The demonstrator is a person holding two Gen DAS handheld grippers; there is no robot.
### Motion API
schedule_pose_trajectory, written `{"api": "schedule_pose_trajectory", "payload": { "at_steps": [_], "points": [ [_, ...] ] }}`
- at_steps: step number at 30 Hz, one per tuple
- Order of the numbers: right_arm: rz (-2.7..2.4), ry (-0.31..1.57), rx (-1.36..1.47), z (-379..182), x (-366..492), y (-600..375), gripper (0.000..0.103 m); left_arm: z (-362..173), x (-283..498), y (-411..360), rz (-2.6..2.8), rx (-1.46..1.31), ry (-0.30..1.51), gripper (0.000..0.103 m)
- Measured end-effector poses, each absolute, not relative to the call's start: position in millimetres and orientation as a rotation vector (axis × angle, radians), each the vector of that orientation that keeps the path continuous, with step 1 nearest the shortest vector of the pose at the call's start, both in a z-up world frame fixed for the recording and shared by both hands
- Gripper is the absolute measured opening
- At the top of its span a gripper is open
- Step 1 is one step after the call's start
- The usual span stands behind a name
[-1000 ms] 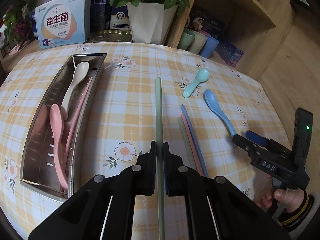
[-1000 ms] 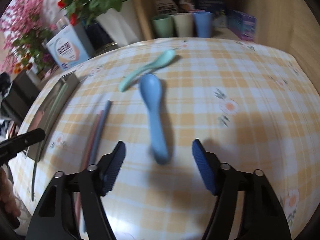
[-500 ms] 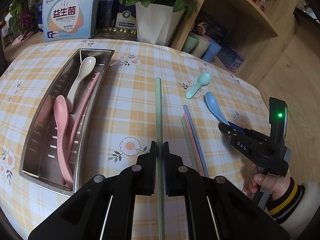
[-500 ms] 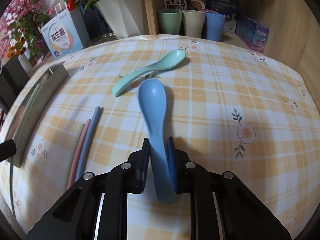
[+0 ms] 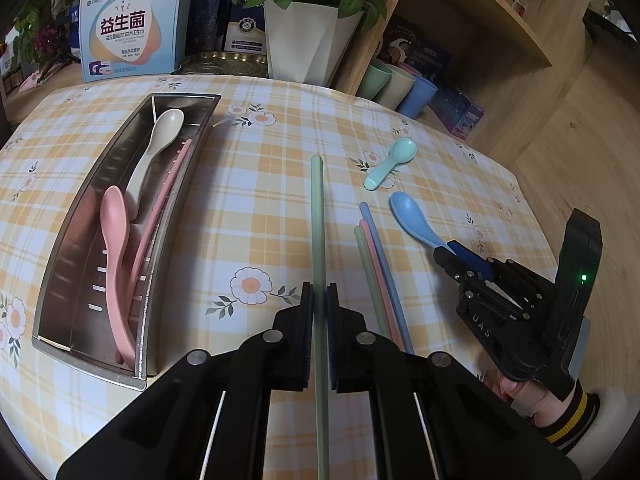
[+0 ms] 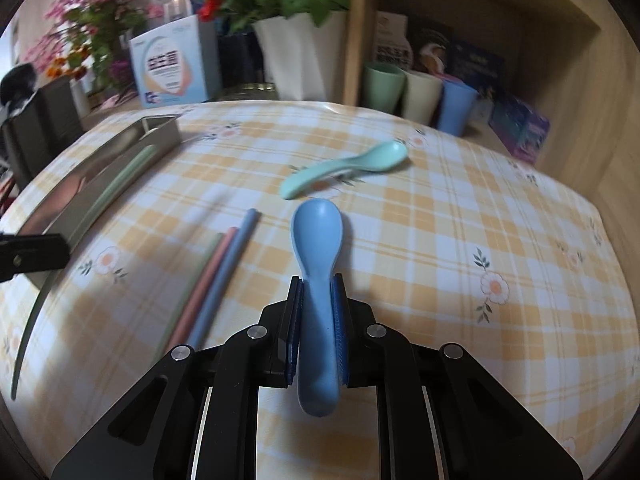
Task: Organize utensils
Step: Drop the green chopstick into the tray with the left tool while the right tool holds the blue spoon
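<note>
Left wrist view shows the left tool (image 5: 319, 300) clenched on a pale green chopstick (image 5: 318, 216), which runs straight out from between its pads toward the far side, above the checked cloth of the desk (image 5: 260, 184). To the left lies a long metal tray (image 5: 72, 236) holding a cream spoon (image 5: 154, 148), a pink spoon (image 5: 116, 248) and a pink chopstick (image 5: 160, 216) along the tray's right wall. To the right of the held chopstick, three loose chopsticks lie side by side and touching on the cloth: green (image 5: 370, 276), pink (image 5: 378, 276) and blue (image 5: 386, 276). Farther off rests a mint spoon (image 5: 390, 162), apart from the rest. At the near right, the right tool (image 5: 450, 254) grips the handle of a blue spoon (image 5: 412, 218), with its bowl pointing toward the far left.

Right wrist view, slightly blurred, shows the right tool (image 6: 318, 312) closed tight on the blue spoon (image 6: 318, 248) at mid-handle; the bowl faces up and away, and the handle end sticks out toward the camera. Whether the bowl touches the cloth cannot be told. The mint spoon (image 6: 348, 168) lies just beyond it. The three chopsticks (image 6: 216, 272) lie to the left, the metal tray (image 6: 120, 160) farther left. A white flower pot (image 6: 300, 56) and three cups (image 6: 420, 90) stand at the far edge.
</note>
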State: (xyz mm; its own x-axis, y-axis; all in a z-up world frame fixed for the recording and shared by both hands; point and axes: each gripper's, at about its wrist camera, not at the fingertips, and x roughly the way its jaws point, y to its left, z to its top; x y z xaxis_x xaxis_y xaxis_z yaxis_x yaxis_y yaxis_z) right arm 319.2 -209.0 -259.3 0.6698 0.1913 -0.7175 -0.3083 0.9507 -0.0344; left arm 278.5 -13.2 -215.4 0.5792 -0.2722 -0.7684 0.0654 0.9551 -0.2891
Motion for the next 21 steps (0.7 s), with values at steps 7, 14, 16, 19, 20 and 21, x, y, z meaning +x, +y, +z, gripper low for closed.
{"api": "schedule_pose_trajectory", "payload": {
  "at_steps": [7, 14, 16, 19, 20, 21],
  "points": [
    [0.317, 0.855, -0.104, -264, 327, -213, 0.015, -216, 278, -14, -0.202, -0.238, 0.938, 0.006],
    [0.298, 0.947, -0.032, -274, 343, -222, 0.015, -216, 278, -15, -0.205, -0.239, 0.939, 0.006],
    [0.291, 0.957, -0.031, -274, 345, -221, 0.015, -216, 278, -14, -0.203, -0.240, 0.938, 0.006],
    [0.296, 0.986, -0.015, -273, 351, -221, 0.016, -217, 278, -14, -0.203, -0.246, 0.943, 0.006],
    [0.297, 0.995, 0.006, -273, 353, -223, 0.016, -218, 278, -14, -0.205, -0.248, 0.945, 0.006],
    [0.295, 1.004, 0.031, -273, 356, -225, 0.016, -217, 277, -14, -0.206, -0.249, 0.945, 0.006]
  ]
}}
